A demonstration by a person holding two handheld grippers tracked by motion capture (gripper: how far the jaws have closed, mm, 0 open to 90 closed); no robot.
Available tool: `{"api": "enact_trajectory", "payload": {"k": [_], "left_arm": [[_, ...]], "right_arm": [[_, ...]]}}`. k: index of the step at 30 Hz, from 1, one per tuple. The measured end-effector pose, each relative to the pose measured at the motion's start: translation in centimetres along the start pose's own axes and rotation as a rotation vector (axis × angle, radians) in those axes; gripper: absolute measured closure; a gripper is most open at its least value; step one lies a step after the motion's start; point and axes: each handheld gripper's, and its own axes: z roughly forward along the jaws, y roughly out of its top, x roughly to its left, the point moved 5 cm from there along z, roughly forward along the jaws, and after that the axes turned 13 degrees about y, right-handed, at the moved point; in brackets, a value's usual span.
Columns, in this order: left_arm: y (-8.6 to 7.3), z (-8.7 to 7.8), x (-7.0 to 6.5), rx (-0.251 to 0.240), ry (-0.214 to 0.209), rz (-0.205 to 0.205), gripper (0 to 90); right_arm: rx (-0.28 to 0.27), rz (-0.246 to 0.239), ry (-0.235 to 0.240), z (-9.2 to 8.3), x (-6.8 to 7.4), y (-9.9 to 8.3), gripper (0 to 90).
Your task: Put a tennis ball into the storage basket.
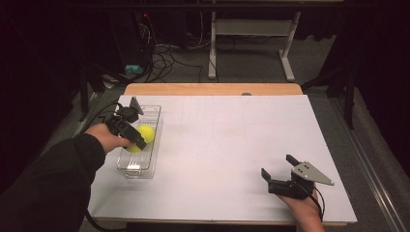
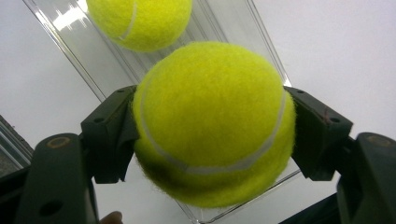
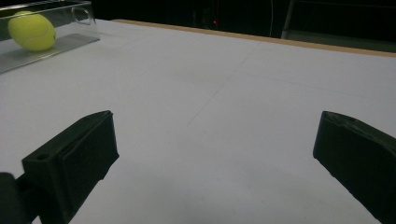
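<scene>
Tennis ball hides tray floor; second ball cropped.

Held tennis ball: fuzzy yellow felt, matt, with a smooth pale seam; second tennis ball same felt, lying in the clear glossy plastic tray, whose walls catch bright reflections. Left gripper and right gripper: jaws of matt black plastic, pads smooth with slight scuffs; right gripper carries a flat grey plate, dull metal by the look. Table: white matt sheet, paper-like and smooth, over a pale wood edge; person's sleeve dark matt cloth.
</scene>
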Motion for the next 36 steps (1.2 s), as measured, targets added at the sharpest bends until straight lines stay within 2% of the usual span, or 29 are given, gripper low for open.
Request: {"api": "enact_trajectory", "payload": {"k": [25,31,36], "left_arm": [[0.3,2.6,-0.4,0.041,-0.006,0.007,26.3],[0.4,2.6,-0.3,0.048,-0.011,0.007,26.3],[0.6,2.2,-0.4,0.030,-0.011,0.001,26.4]], "right_arm": [[0.008,-0.006,0.006,0.2,0.0,-0.1,0.0],[0.012,-0.005,0.007,0.2,0.1,-0.2,0.0],[0.012,-0.006,0.007,0.2,0.1,-0.2,0.0]]}}
